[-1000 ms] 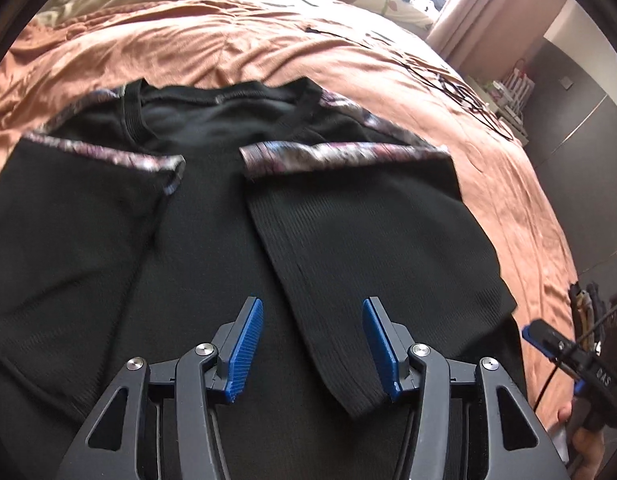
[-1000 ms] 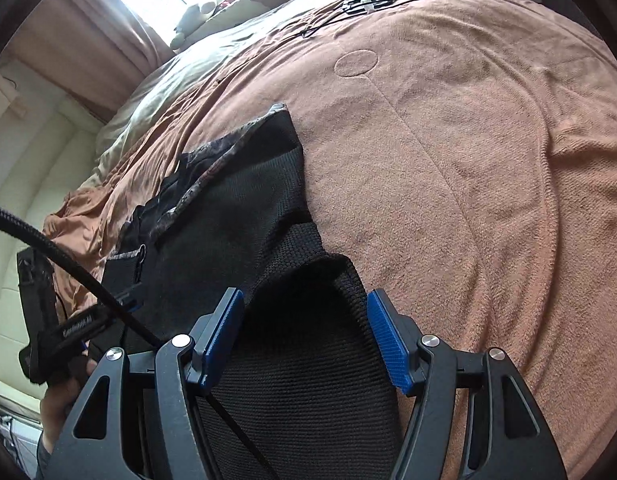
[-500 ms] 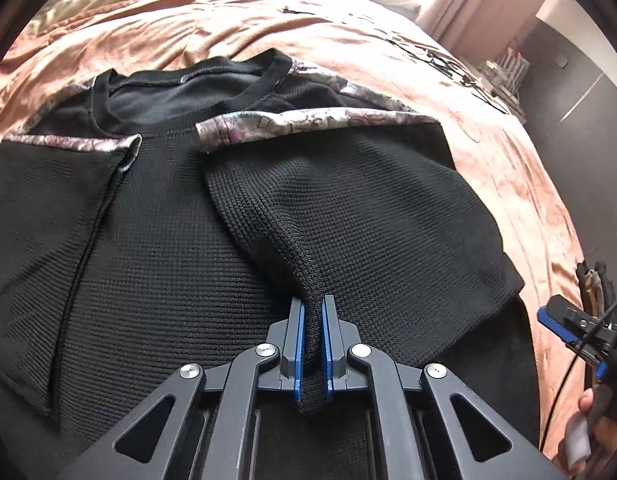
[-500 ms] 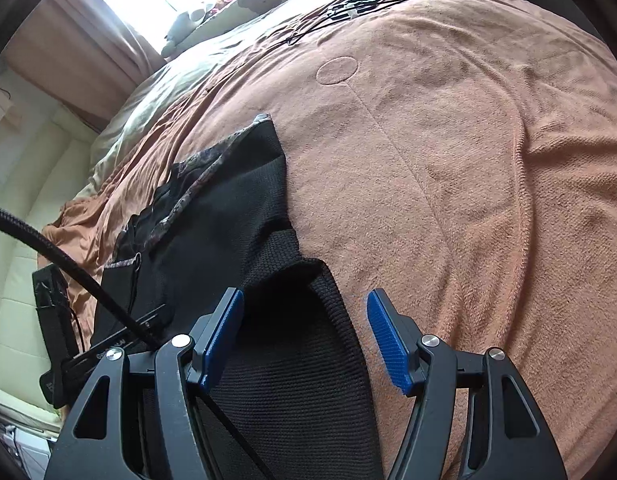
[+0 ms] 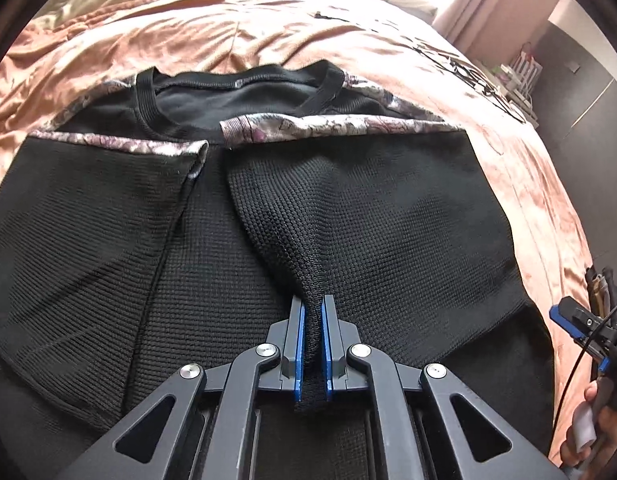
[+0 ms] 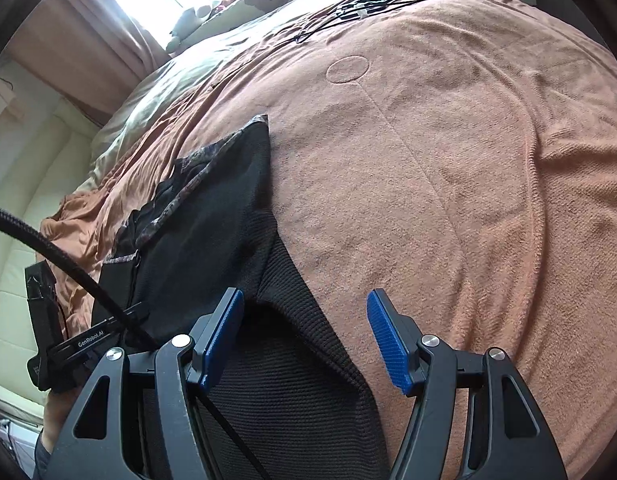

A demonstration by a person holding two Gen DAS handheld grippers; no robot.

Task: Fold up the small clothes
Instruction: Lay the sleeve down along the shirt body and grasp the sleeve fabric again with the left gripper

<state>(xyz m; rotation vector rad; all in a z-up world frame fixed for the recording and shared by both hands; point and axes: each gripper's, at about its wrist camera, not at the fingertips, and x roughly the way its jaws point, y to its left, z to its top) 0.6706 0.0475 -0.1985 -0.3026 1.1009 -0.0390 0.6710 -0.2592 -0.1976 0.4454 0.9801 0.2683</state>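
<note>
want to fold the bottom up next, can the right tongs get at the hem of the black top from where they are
Probably yes. The right tongs are open and empty, hovering over the black top at its edge on the orange blanket. Nothing lies between them. The left tongs pinch a sleeve end further in.

Home bedroom: a blanket-covered bed [image 6: 448, 160], curtained window [image 6: 120, 20].
</note>
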